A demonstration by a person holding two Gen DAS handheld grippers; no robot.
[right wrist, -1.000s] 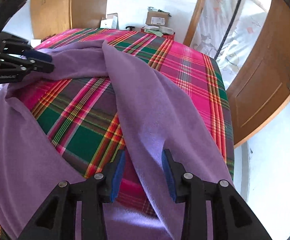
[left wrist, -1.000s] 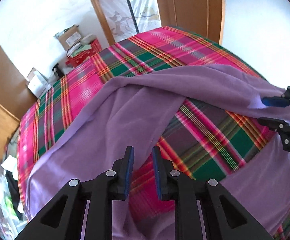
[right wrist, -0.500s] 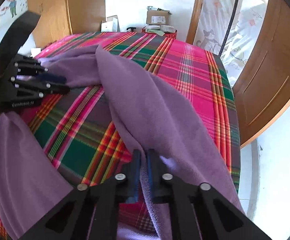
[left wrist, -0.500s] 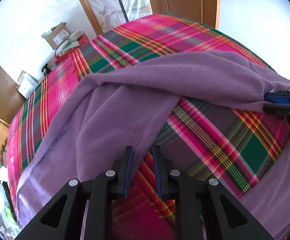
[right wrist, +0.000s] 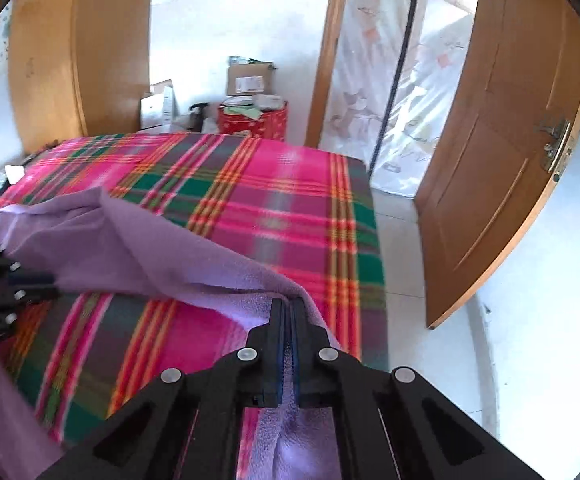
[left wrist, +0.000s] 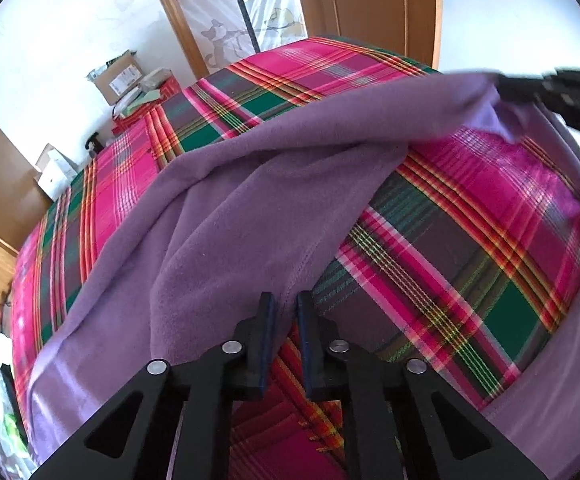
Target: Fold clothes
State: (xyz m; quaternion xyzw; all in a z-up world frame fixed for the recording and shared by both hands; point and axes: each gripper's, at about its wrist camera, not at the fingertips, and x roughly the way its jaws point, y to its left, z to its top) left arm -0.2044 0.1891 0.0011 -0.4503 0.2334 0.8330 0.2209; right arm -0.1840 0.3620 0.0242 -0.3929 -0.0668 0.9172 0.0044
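Lying across the plaid bedspread, the purple garment has both grippers clamped on it: the left gripper, jaws just closing, pinches its hem, apparently; the right gripper grips a raised fold above the bedspread.

Plaid bed cover, wooden door, cardboard box, red tin

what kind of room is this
Most likely a bedroom at home: a bed under a plaid sheet, a wooden door standing open, and cardboard boxes stacked against the far wall.
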